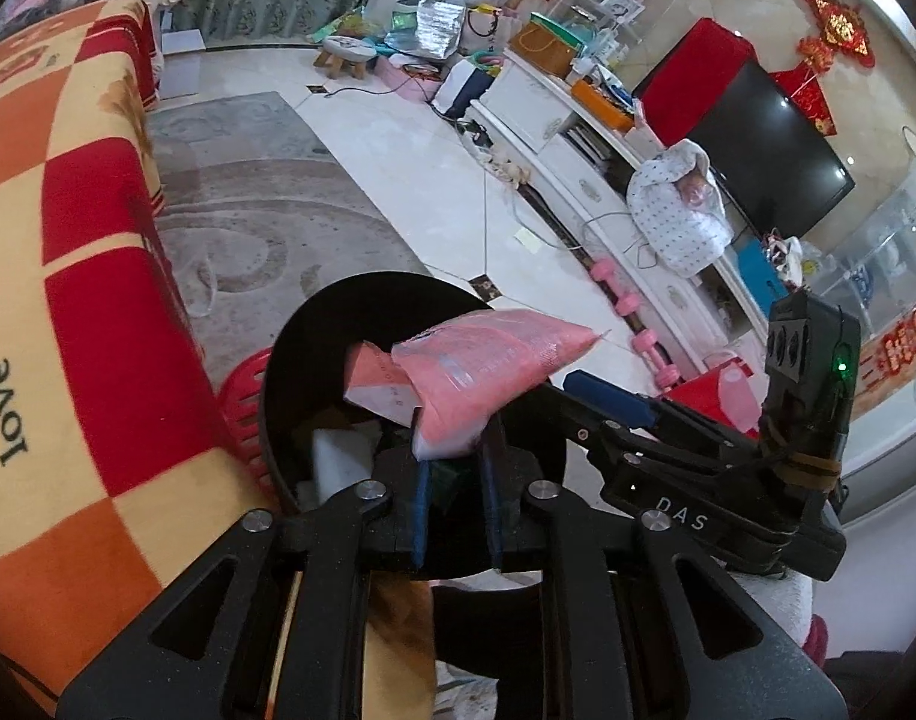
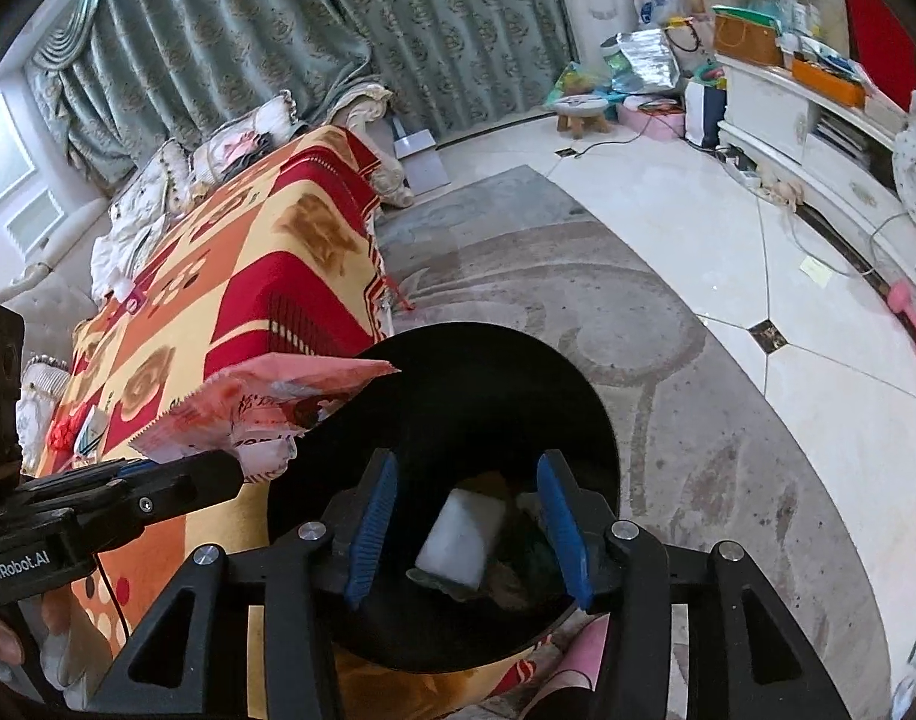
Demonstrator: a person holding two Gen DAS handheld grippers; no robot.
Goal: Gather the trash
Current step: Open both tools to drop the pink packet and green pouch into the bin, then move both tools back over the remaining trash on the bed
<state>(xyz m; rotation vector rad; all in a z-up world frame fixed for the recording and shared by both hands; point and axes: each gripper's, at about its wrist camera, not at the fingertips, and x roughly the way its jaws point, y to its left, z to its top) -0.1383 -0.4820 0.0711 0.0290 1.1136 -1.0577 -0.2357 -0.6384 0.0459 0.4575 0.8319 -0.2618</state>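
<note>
Item: pink crinkly plastic snack wrapper, over round black bin beside chequered blanket. Light, limp, slippery; prob. best pinched at flat sealed end. Left gripper pinches its lower end. Right gripper spread, empty, above bin w/ white block inside.

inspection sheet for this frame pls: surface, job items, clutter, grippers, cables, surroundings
Surface: table under checked cloth; patterned rug beside it.
Job's things: pink wrapper over the black bin; white block and other scraps inside.
Clutter: small items at the cloth's edge.
Grippers: left gripper with the wrapper between its pads; right gripper open, empty, above the bin.
Cables: cords along the TV cabinet.
Surroundings: curtains, TV, pink dumbbells.
</note>
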